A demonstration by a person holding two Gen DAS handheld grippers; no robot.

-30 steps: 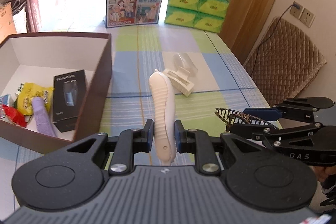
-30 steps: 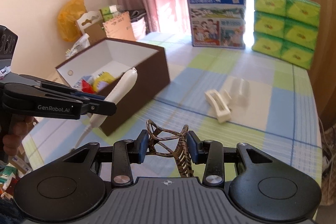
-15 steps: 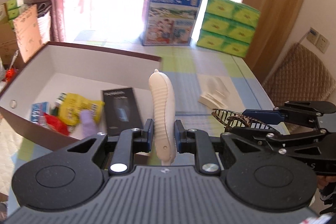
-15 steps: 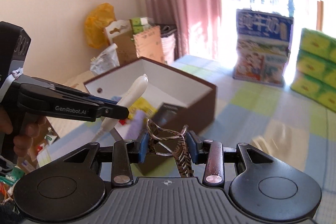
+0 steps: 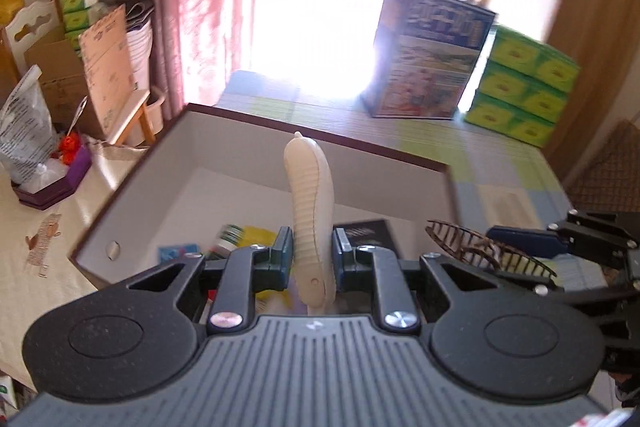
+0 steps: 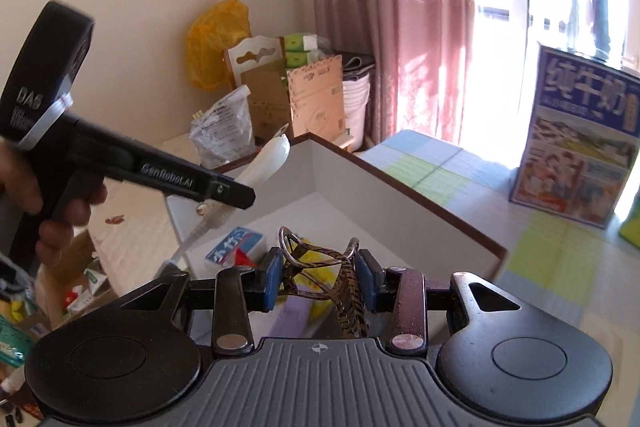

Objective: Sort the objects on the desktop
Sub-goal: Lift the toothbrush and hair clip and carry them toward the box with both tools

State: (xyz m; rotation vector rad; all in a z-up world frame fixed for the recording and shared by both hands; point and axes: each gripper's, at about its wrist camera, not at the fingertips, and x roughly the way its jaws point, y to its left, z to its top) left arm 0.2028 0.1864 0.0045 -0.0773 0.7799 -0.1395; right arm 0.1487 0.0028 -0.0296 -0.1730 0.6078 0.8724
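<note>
Left tool (image 5: pixel 310 259) is pinching a stiff, slick white handle (image 5: pixel 310 203) low; right tool (image 6: pixel 319 281) is clasping a light, brittle hair claw (image 6: pixel 320 267) over the box (image 6: pixel 400 183)

Left gripper (image 5: pixel 310 257) and right gripper (image 6: pixel 320 279) clamped (side by side), angled downward

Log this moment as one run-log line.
left gripper: shut on white handle | right gripper: shut on tortoiseshell hair claw | both over brown box

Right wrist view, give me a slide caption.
Right gripper holding a tortoiseshell hair claw above the open brown box.
</note>
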